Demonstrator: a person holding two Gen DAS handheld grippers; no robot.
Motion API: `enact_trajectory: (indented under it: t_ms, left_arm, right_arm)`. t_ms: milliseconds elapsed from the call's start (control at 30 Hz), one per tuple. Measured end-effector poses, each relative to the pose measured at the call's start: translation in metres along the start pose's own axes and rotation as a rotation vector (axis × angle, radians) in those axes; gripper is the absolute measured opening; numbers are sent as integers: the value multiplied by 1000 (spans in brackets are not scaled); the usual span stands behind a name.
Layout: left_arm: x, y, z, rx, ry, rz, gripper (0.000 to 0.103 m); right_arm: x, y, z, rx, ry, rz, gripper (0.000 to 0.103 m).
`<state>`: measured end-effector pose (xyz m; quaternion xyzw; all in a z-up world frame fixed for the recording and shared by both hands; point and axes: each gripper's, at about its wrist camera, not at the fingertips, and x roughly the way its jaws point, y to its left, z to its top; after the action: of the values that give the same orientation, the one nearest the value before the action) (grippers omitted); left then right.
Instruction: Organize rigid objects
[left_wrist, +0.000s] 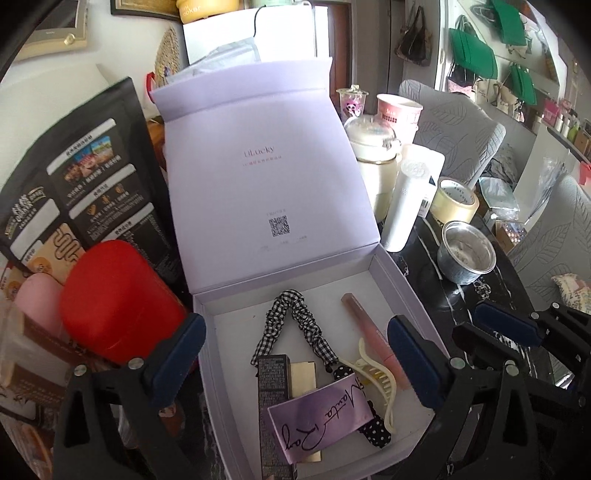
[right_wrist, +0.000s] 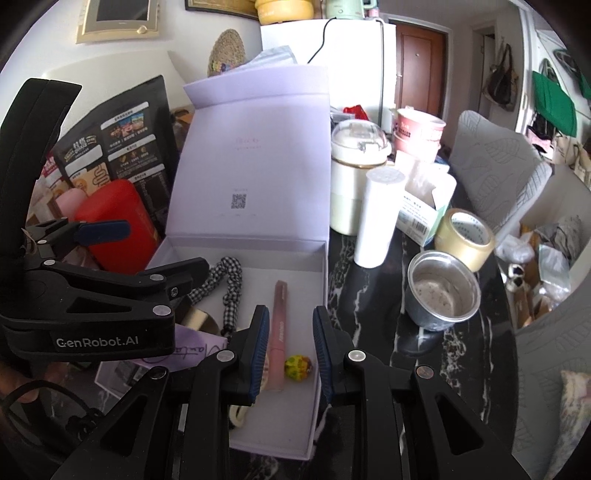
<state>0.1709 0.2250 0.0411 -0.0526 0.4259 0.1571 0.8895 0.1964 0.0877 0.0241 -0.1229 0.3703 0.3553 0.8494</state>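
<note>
Item 1, container: your lilac cardboard gift box (left_wrist: 373, 267), lid standing upright behind it, sits on the black marble-veined counter (left_wrist: 428, 273) directly under both tools.

Item 2, left gripper (left_wrist: 297, 354): your jaws stand wide apart, released, holding nothing. Between them, in the box, lie a black-and-white gingham scrunchie (left_wrist: 295, 325), a black rectangular cosmetics carton (left_wrist: 275, 384) with a gold bar (left_wrist: 304, 374) just beside it, a purple card with black handwriting (left_wrist: 319, 417) resting over both, and a cream plastic claw clip (left_wrist: 380, 380). A pink lip-gloss tube (left_wrist: 371, 334) lies just inside the right-hand jaw. Outside the left-hand jaw, beside the box, stands a red rounded hard case (left_wrist: 118, 299).

Item 3, right gripper (right_wrist: 290, 350): your jaws are drawn close with a narrow gap, and nothing is clamped in them. Seen through that gap, on the box floor, are the lip-gloss tube (right_wrist: 279, 325), nearer the left-hand jaw, and a small round yellow foil-wrapped sweet (right_wrist: 298, 366) touching its near end.

Item 4, counter goods beyond the right-hand jaw, outside the box: a steel cup (right_wrist: 441, 291), a roll of clear packing tape (right_wrist: 465, 236), a white cylindrical bottle (right_wrist: 376, 218).
</note>
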Motion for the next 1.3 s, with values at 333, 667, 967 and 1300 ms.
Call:
enact_trajectory:
  t_ms: [333, 667, 967, 1300]
  left_arm:
    - [-57, 13, -1, -33, -82, 40, 101]
    - [-112, 17, -13, -39, -168, 72, 101]
    - [-153, 19, -35, -53, -235, 105, 101]
    - [-177, 17, -60, -61, -258, 157, 101]
  right_arm:
    - [-46, 18, 8, -41, -87, -7, 29]
    - [-92, 32, 9, -49, -171, -13, 62]
    - [-130, 41, -4, -53, -229, -20, 79]
    - [-156, 50, -24, -68, -250, -47, 79]
